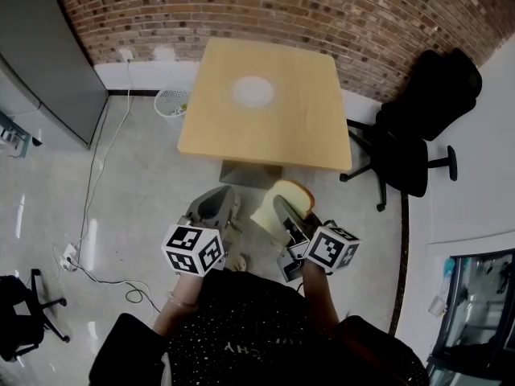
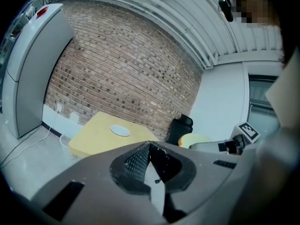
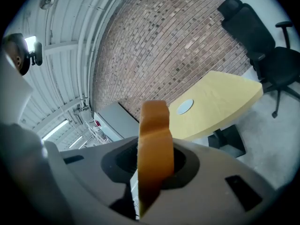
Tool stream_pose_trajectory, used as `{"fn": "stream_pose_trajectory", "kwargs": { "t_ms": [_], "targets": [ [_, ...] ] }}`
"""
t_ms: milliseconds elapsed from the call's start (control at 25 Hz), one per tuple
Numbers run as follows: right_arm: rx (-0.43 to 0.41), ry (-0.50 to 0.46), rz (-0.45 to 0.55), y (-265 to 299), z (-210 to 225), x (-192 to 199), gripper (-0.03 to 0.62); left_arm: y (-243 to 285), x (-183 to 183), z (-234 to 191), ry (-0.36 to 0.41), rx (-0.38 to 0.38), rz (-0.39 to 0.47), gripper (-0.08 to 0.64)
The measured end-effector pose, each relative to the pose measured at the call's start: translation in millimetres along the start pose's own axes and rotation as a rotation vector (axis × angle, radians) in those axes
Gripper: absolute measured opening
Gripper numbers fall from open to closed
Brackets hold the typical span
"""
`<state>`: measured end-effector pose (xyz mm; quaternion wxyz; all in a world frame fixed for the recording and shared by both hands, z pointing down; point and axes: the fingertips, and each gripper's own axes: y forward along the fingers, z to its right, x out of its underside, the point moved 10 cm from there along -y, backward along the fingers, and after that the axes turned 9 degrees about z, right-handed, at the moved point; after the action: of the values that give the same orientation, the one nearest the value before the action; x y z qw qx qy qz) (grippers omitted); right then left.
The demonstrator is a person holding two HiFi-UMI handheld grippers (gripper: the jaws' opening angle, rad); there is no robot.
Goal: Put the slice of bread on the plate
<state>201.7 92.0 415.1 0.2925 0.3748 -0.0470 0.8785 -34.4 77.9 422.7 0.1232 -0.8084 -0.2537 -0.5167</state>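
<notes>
table [image 1: 294, 139] of pale wood, square, stands on a single pedestal close to the brick wall [image 1: 282, 6]. the white plate [image 1: 253, 92] lies on it between the centre and the far edge. a black office chair [image 1: 418, 127] sits off the right edge, a wire wastebasket [image 1: 170, 101] by the far left corner, and a grey cabinet [image 1: 40, 55] further left on the glossy floor [image 1: 137, 183]. the slice of bread [image 3: 153, 130] is well short of the near edge, upright and clamped in the right gripper [image 1: 283, 209]. the left gripper [image 2: 149, 146] beside it has its fingers together with nothing between them.
</notes>
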Motion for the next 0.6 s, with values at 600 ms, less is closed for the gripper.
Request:
{"fn": "stream_pose_trajectory", "kwargs": {
  "t_ms": [600],
  "targets": [
    [0.066, 0.045, -0.002, 126, 51, -83, 0.1, 148, -48, -67, -0.008, 0.033, -0.091, 0.011]
  ]
}}
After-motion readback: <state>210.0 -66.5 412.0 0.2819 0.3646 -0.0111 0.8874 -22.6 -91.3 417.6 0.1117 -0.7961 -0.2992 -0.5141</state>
